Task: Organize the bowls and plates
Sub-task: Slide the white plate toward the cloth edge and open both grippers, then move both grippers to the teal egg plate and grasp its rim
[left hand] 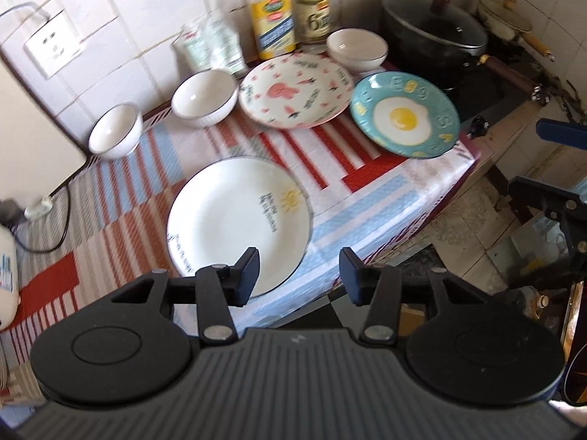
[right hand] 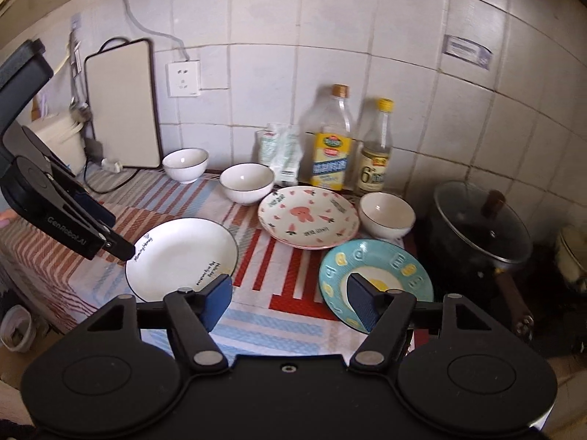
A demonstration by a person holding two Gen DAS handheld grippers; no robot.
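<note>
On the striped cloth lie a white plate (left hand: 234,220) (right hand: 181,256) with a sun drawing, a pink rabbit plate (left hand: 293,91) (right hand: 308,216) and a blue fried-egg plate (left hand: 403,117) (right hand: 381,256). Three white bowls stand behind them: left (left hand: 115,132) (right hand: 185,163), middle (left hand: 203,97) (right hand: 247,181), right (left hand: 357,49) (right hand: 387,214). My left gripper (left hand: 299,275) (right hand: 113,234) hovers open above the white plate's near rim, holding nothing. My right gripper (right hand: 290,302) is open and empty, in the air between the white and blue plates.
An oil bottle (right hand: 332,146), a vinegar bottle (right hand: 376,154) and a pouch (right hand: 280,150) stand against the tiled wall. A black lidded pot (right hand: 480,227) sits on the stove to the right. A white board (right hand: 123,102) leans at the left. The counter edge (left hand: 422,220) drops to the floor.
</note>
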